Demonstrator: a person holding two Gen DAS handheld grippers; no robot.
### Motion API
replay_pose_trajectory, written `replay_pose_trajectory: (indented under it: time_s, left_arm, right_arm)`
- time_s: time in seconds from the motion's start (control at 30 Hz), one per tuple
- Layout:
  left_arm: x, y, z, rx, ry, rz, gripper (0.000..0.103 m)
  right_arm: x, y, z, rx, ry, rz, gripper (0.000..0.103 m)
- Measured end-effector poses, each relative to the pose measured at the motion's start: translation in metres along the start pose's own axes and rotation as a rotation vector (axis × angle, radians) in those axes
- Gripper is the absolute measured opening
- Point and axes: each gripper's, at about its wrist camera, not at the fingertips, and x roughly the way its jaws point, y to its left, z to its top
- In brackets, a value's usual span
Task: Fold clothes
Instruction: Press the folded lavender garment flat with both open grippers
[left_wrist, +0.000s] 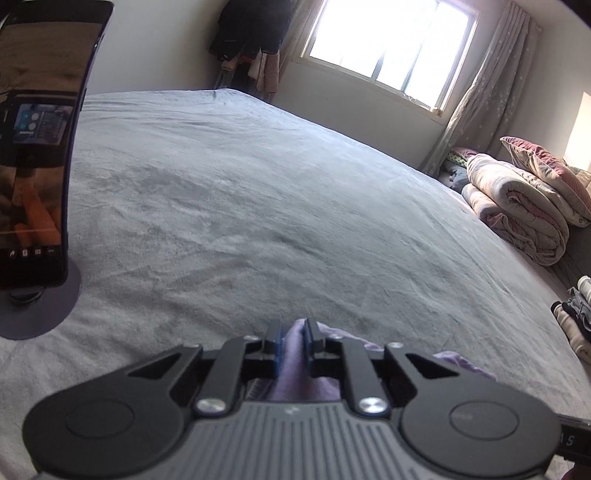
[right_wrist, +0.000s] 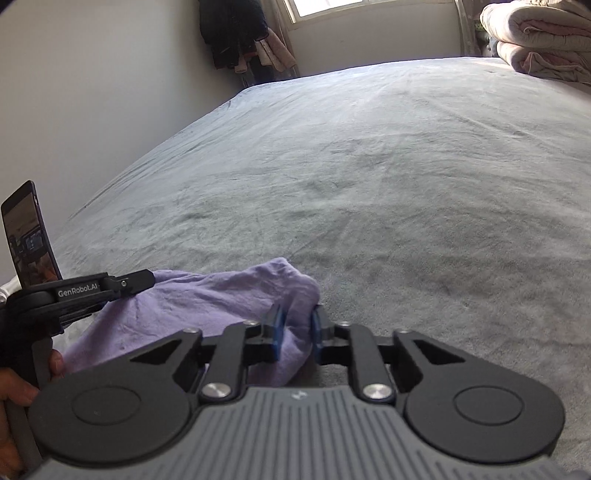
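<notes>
A lilac garment (right_wrist: 207, 299) lies bunched on the grey bed (right_wrist: 369, 177) near its front edge. My right gripper (right_wrist: 296, 328) is shut on a fold at the garment's right end, cloth pinched between its blue pads. The left gripper (right_wrist: 147, 278) enters the right wrist view from the left, held by a hand, its tip at the garment's left end. In the left wrist view my left gripper (left_wrist: 293, 338) is shut on a fold of the lilac garment (left_wrist: 295, 365), which runs on to the right under the gripper body.
A phone on a round-based stand (left_wrist: 37, 147) stands on the bed at the left. Folded quilts (left_wrist: 524, 206) lie at the bed's right side, with a small pile of clothes (left_wrist: 576, 317) at the right edge. A window (left_wrist: 388, 37) and hanging dark clothes (left_wrist: 251, 33) are at the back.
</notes>
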Motion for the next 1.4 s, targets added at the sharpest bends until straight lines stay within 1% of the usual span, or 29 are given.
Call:
replay_pose_trajectory:
  time_s: [0.07, 0.13, 0.2, 0.27, 0.3, 0.33, 0.37, 0.4, 0.53, 0.7, 0.8, 0.87, 1.03, 1.13, 1.23, 1.4]
  left_arm:
    - [-0.003, -0.001, -0.002, -0.001, -0.020, 0.011, 0.007]
    - [0.001, -0.002, -0.006, 0.019, -0.020, 0.041, 0.007]
    - [0.003, 0.003, -0.007, 0.001, -0.014, 0.042, 0.008]
    - [0.000, 0.006, -0.005, -0.017, -0.012, 0.028, 0.010]
    - [-0.002, 0.008, -0.004, -0.026, -0.012, 0.021, 0.015]
    - [-0.004, 0.009, -0.003, -0.028, -0.013, 0.016, 0.018]
    - [-0.008, 0.010, -0.003, -0.026, -0.016, 0.010, 0.018]
    - [-0.014, 0.011, -0.003, -0.025, -0.021, 0.003, 0.018]
    - [-0.036, 0.015, -0.004, -0.004, -0.049, -0.015, 0.019]
    - [-0.061, 0.020, -0.008, 0.031, -0.092, -0.059, 0.018]
    - [-0.071, 0.021, -0.012, 0.069, -0.100, -0.108, 0.018]
    - [-0.075, 0.023, -0.015, 0.087, -0.089, -0.130, 0.018]
    - [-0.082, 0.026, -0.031, 0.133, -0.069, -0.176, 0.010]
    - [-0.084, 0.027, -0.040, 0.175, -0.048, -0.150, 0.009]
    - [-0.082, 0.036, -0.045, 0.173, -0.028, -0.112, 0.007]
    - [-0.080, 0.039, -0.048, 0.174, -0.025, -0.097, 0.007]
  right_arm:
    - [-0.001, 0.002, -0.002, -0.013, -0.022, -0.023, 0.006]
    - [0.001, 0.001, -0.005, -0.013, -0.023, -0.041, 0.005]
    - [0.003, -0.002, -0.006, 0.001, -0.019, -0.038, 0.005]
    - [0.002, -0.003, -0.005, 0.002, -0.020, -0.030, 0.006]
    - [0.000, -0.002, -0.005, -0.006, -0.022, -0.028, 0.009]
    - [-0.003, -0.001, -0.004, -0.016, -0.027, -0.030, 0.015]
    - [-0.006, 0.000, -0.003, -0.026, -0.033, -0.033, 0.021]
    - [-0.010, 0.001, -0.002, -0.036, -0.042, -0.035, 0.024]
    - [-0.026, 0.008, -0.001, -0.068, -0.062, -0.006, 0.028]
    - [-0.036, 0.029, -0.009, -0.118, -0.062, 0.050, 0.029]
    - [-0.039, 0.044, -0.015, -0.151, -0.056, 0.081, 0.029]
    - [-0.040, 0.053, -0.020, -0.170, -0.050, 0.096, 0.029]
    - [-0.039, 0.074, -0.034, -0.220, -0.028, 0.123, 0.029]
    - [-0.041, 0.085, -0.044, -0.260, -0.022, 0.125, 0.029]
    - [-0.041, 0.088, -0.054, -0.282, -0.010, 0.118, 0.029]
    - [-0.051, 0.088, -0.067, -0.317, -0.007, 0.104, 0.029]
